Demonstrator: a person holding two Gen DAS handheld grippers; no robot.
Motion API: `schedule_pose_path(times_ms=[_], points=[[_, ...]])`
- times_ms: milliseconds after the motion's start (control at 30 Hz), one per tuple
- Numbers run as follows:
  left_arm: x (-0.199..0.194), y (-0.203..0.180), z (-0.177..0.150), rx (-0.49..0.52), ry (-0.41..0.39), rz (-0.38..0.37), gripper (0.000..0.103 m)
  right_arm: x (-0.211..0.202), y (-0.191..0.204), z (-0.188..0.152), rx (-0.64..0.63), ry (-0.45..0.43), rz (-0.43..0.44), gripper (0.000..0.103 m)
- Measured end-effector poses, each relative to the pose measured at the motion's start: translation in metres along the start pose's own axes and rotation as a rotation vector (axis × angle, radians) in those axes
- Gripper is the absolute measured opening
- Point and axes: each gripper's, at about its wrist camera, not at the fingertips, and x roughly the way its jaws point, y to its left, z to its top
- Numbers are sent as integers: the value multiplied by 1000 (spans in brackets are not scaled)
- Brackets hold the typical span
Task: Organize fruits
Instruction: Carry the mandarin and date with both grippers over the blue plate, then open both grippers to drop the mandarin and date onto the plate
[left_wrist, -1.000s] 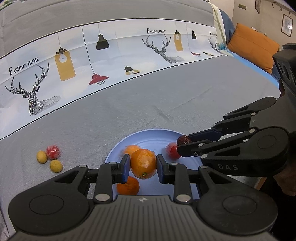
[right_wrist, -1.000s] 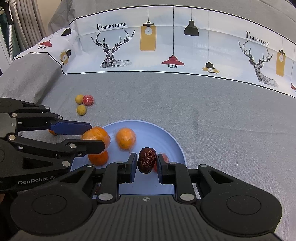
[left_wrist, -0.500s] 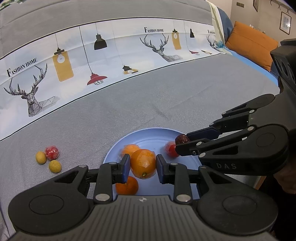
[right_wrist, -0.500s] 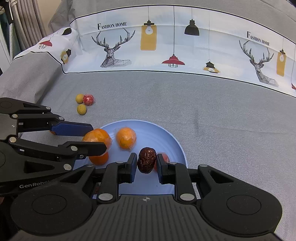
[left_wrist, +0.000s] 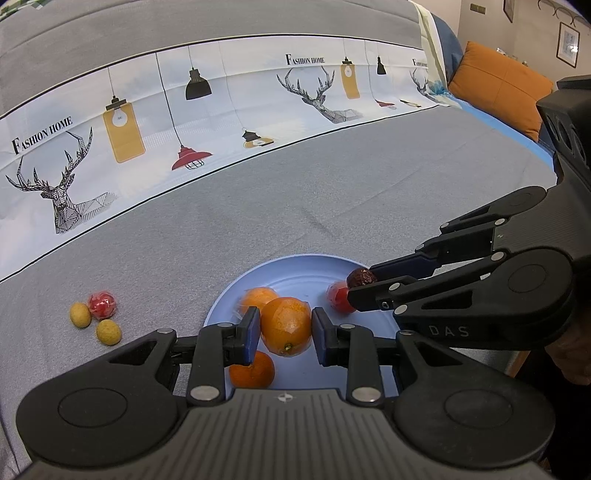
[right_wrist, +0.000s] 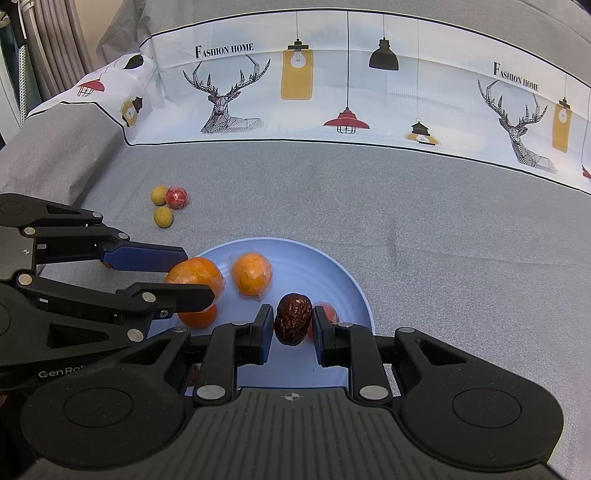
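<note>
left gripper (left_wrist: 284, 334): smooth round orange (left_wrist: 287, 325) clamped | right gripper (right_wrist: 291, 328): wrinkled oval red date (right_wrist: 293, 318) pinched | glossy blue plate (left_wrist: 295, 267) beneath | nothing shifted since earlier frames

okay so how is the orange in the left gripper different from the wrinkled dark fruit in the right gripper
The orange is bright, smooth-skinned and round; the dried red date is dark brown-red, wrinkled and oblong. The orange is clearly larger, so the left gripper stands wider around it than the right gripper does around the date. Both are held between blue pads above the blue plate.
</note>
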Motion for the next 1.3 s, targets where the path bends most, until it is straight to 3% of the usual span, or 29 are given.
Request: schedule_pose_path(times_ms=[733, 800, 900, 1300], points=[[-1, -1, 1, 5, -1, 2, 35, 2, 1, -2, -3, 4, -6, 24], [-1, -1, 1, 2, -4, 10, 36, 2, 1, -3, -5, 3, -27, 44], [-3, 2, 3, -20, -9, 11, 39, 0, -3, -2, 20, -10, -46, 56], [-11, 30, 7, -151, -20, 66, 44, 0, -5, 0, 23, -15, -64, 60]])
